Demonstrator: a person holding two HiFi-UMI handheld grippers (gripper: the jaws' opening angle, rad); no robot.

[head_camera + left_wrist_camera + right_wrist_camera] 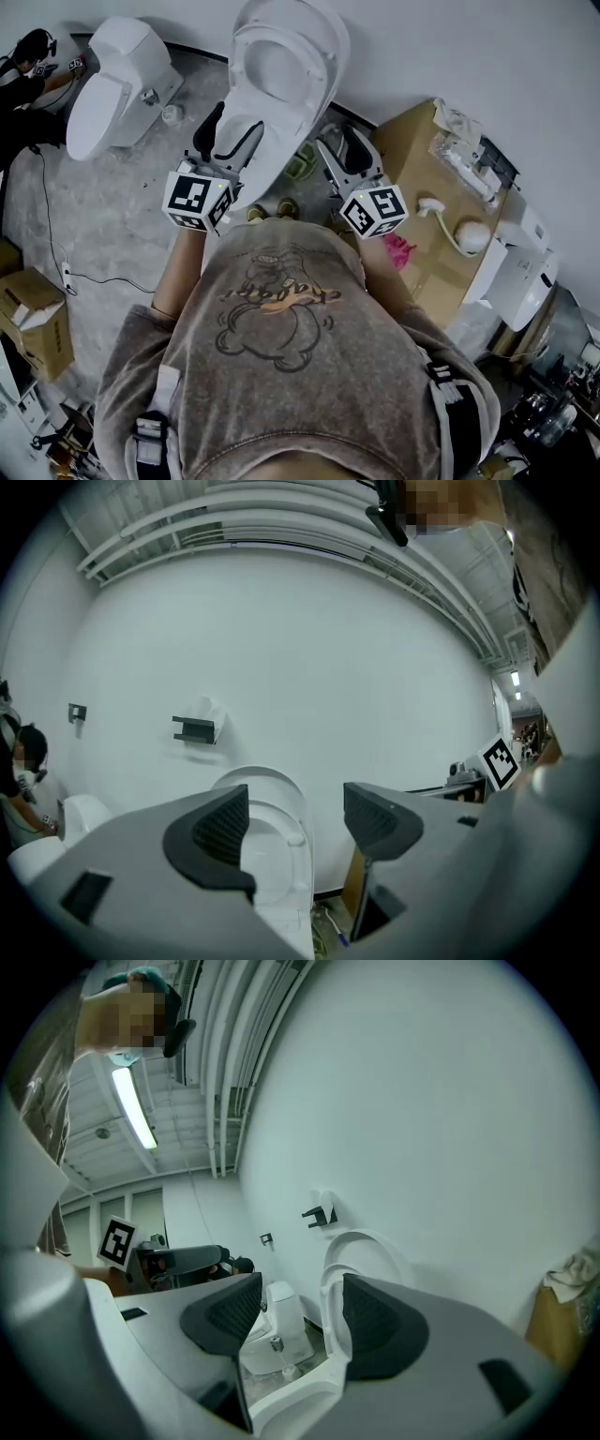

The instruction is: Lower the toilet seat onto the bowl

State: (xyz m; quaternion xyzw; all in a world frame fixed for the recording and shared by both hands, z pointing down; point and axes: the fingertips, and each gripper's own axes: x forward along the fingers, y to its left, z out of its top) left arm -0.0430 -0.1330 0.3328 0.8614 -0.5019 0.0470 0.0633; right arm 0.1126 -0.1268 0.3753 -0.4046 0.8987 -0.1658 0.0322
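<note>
The white toilet (246,164) stands against the wall ahead of me, its seat (281,58) raised upright against the lid. My left gripper (225,133) hovers over the bowl's left front, open, with nothing between its pads. My right gripper (339,152) is to the right of the bowl, also open and empty. In the left gripper view the upright seat (277,829) shows through the gap of the left gripper (298,822), some way off. In the right gripper view the seat's edge (331,1327) and the lid (375,1249) stand beyond the right gripper (295,1321).
A second toilet (117,84) stands at the far left, with a person (23,66) beside it. A cardboard box (422,173) with a cloth and white parts sits to the right of the bowl. Another carton (37,319) and a cable (66,272) lie at the lower left.
</note>
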